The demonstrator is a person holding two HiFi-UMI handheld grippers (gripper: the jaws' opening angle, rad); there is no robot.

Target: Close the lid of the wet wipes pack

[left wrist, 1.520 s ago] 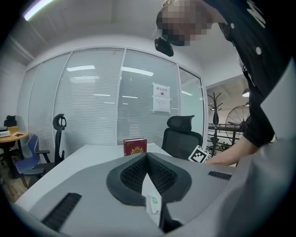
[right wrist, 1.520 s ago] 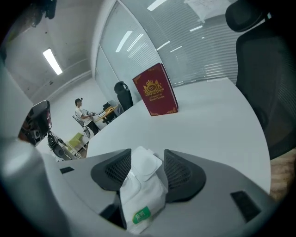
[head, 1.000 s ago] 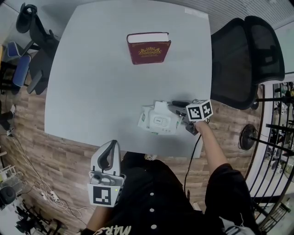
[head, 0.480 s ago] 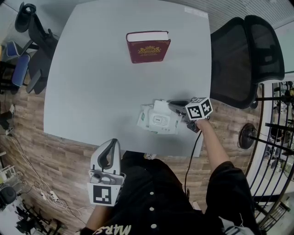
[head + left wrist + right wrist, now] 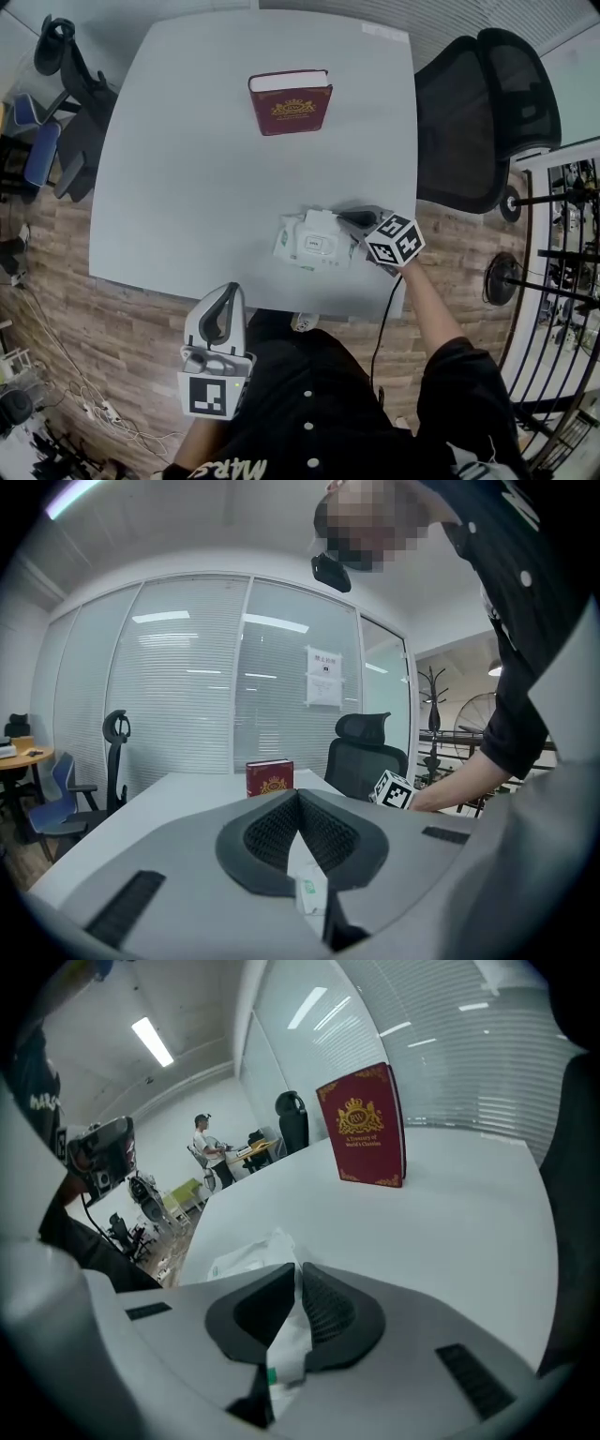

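The white wet wipes pack (image 5: 305,246) lies near the table's front edge, with its lid (image 5: 322,223) standing up at the far side. My right gripper (image 5: 349,221) is at the pack's right end. Its jaws are closing and almost together, pinching a white edge of the pack (image 5: 246,1256); which part of it I cannot tell. In the right gripper view my right gripper (image 5: 296,1274) has white crinkled material rising just beyond its tips. My left gripper (image 5: 225,292) hangs off the table by the person's lap, shut and holding nothing; its pads meet in the left gripper view (image 5: 298,797).
A dark red book (image 5: 290,103) lies at the far middle of the grey table (image 5: 187,169). A black office chair (image 5: 483,112) stands at the table's right side, more chairs at the far left (image 5: 66,103). A cable (image 5: 382,328) hangs down from the right gripper.
The right gripper's jaws came together at the pack's right end, and the gripper rolled and rose a little. The left gripper stayed where it was.
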